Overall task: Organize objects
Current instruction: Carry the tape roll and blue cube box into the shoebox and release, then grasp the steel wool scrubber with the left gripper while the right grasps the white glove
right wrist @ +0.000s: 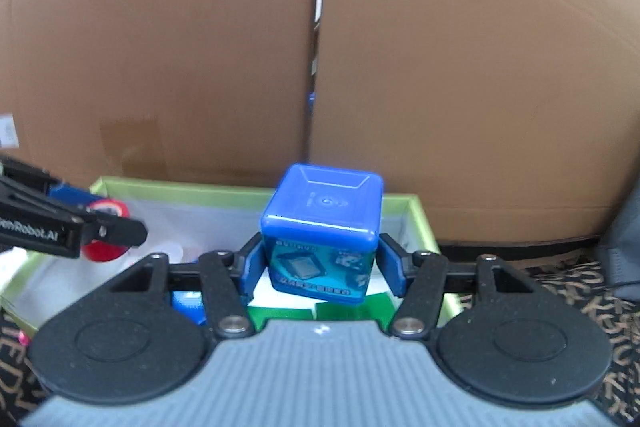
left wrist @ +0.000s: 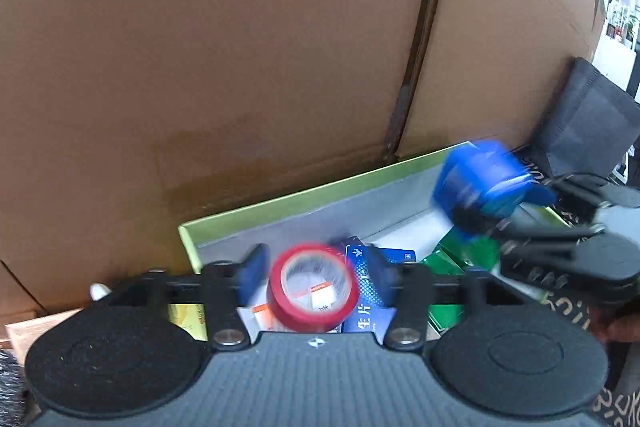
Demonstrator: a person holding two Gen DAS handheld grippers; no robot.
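Between the fingers of our left hand-held gripper [left wrist: 316,283] sits a red tape roll [left wrist: 314,293], the pads close on either side, though blur keeps us from telling whether they touch it. Our right hand-held gripper [right wrist: 322,267] is clamped on a blue cube box [right wrist: 322,231], held above the green-rimmed tray [right wrist: 184,189] (green packets and a blue carton already lie inside). Beyond stands a cardboard wall [right wrist: 460,67]. We judge the placing step is in hand; next, each item needs lowering into a free spot before release.
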